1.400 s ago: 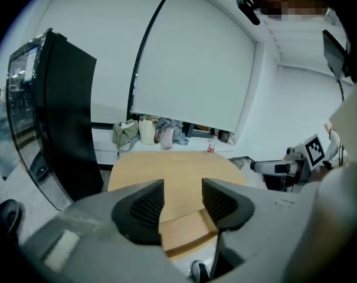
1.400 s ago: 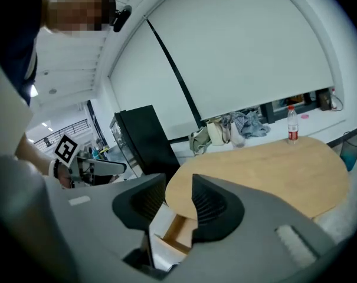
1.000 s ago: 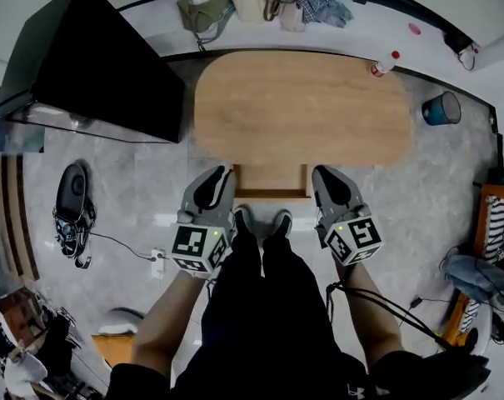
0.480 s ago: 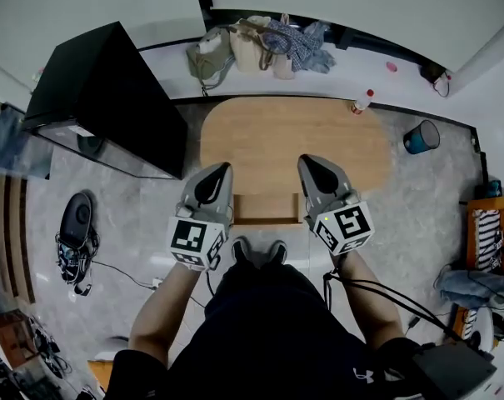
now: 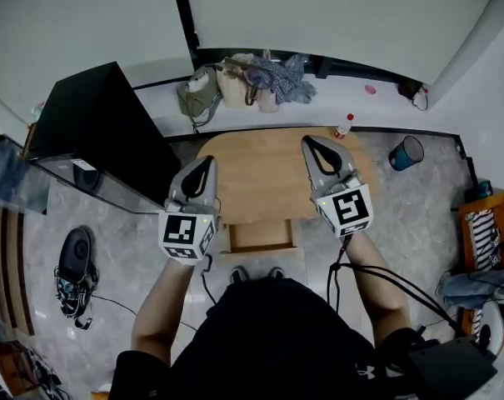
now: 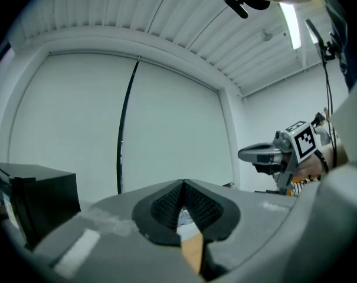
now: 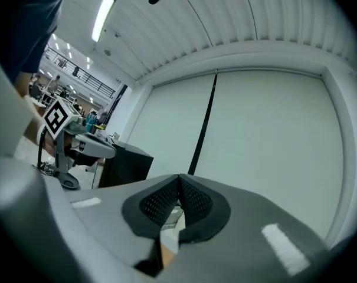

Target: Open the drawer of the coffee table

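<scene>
The oval wooden coffee table (image 5: 272,169) lies below me, and its drawer (image 5: 258,235) stands pulled out toward my feet. Both grippers are held up high above the table, pointing level at the white wall, apart from the drawer. My left gripper (image 5: 205,162) is shut with nothing in it; its dark pads (image 6: 166,204) meet. The right gripper (image 5: 315,142) is also shut and empty, pads (image 7: 193,200) pressed together. Each gripper view shows the other gripper beside it: the right gripper (image 6: 265,154) and the left gripper (image 7: 91,150).
A black cabinet (image 5: 102,123) stands left of the table. Bags and clothes (image 5: 243,80) lie against the back wall. A small bottle (image 5: 343,126) stands at the table's far right end, a blue bin (image 5: 406,152) beyond it. Cables and a black device (image 5: 72,261) lie on the floor at left.
Both grippers have risen from beside the drawer front to well above the table. The head view has lifted too, so the table looks smaller. The drawer stays pulled out.
</scene>
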Available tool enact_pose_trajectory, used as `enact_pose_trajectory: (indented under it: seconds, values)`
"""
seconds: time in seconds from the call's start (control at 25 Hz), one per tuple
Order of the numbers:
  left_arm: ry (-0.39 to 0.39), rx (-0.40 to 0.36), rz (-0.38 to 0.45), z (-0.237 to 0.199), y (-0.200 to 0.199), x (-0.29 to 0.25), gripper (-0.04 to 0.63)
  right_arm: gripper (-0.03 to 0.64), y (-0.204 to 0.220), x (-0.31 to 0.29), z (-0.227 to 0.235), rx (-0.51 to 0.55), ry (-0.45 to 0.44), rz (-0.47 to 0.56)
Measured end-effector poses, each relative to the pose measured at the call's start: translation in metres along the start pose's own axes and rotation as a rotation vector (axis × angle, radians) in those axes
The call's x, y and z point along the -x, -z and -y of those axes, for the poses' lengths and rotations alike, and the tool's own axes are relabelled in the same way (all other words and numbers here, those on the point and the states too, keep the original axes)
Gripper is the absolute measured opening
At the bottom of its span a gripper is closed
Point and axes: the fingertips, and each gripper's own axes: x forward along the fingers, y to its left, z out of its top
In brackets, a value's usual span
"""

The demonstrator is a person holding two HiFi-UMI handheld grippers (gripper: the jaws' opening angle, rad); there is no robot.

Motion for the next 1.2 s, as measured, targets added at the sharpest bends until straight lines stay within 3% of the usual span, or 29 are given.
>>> enact_pose_trajectory:
  seconds: [0.28,0.56,0.76,1.2]
  values:
    - [-0.024,0.108,0.022,-0.021,-0.01,-0.009,0.002,0.0,-0.018,-0.007,0.019,-0.052,0.032,0.044]
    - [0.013,0.096,0.062,-0.014,-0.029,-0.015,0.002,0.002,-0.037,-0.014,0.005,-0.123,-0.025,0.151]
    - [0.025,0.1,0.07,-0.012,-0.033,-0.017,0.002,0.0,-0.034,-0.017,0.003,-0.105,-0.006,0.131]
    - [0.03,0.101,0.055,-0.012,-0.028,-0.018,0.002,0.0,-0.025,-0.016,0.005,-0.178,0.014,0.086]
